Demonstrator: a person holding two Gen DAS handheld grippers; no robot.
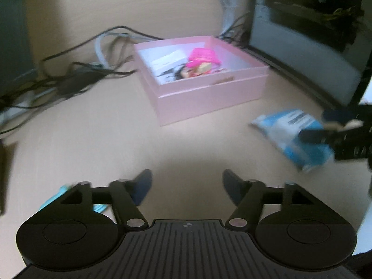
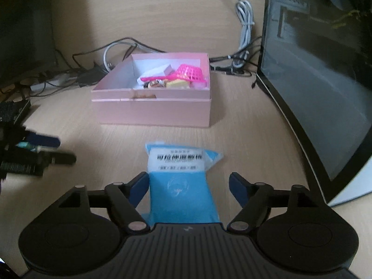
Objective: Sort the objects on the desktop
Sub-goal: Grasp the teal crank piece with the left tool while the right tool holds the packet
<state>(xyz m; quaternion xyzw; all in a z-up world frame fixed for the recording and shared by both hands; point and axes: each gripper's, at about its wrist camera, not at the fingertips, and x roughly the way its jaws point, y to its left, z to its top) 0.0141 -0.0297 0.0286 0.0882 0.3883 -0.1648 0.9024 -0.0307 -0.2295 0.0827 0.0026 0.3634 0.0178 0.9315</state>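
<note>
Packet (image 2: 180, 181), soft and light, lies between wide-open right tongs (image 2: 188, 186); pinch its midsection; left tongs (image 1: 187, 187) open, empty.

Both wrist views low over desk (image 1: 93, 139), facing shared pink box (image 1: 209, 97).

Dim, soft indoor light. Left view heavily motion-blurred; packet (image 1: 293, 137) and cables (image 1: 76, 74) smeared. Right view sharper, packet print half legible. Fisheye bends monitor (image 2: 320, 88) edge; corners vignetted dark. Soft shadow on desk (image 1: 181, 162) ahead of left gripper (image 1: 187, 186).
</note>
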